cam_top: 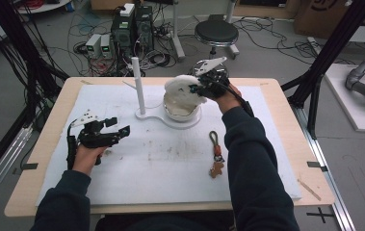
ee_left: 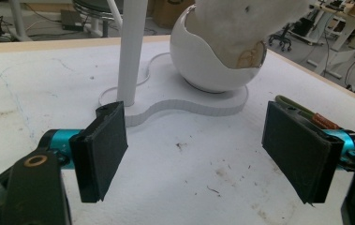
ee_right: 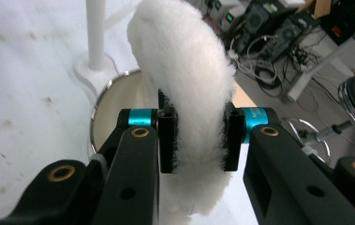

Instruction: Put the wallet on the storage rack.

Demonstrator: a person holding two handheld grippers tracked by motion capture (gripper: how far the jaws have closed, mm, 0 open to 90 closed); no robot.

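My right gripper is shut on a white fluffy plush, held at the mouth of a round white bowl. The plush's lower end hangs into the bowl. That bowl sits on a flat white base with an upright white post. On the white mat at the left, my left gripper stands open with nothing between its pads, pointing toward the post and bowl.
A keyring with an olive loop and a small gingerbread-man charm lies on the white mat beside the right forearm. Its loop end shows behind the left gripper's right pad. A stool and cabled electronics stand on the floor beyond the table.
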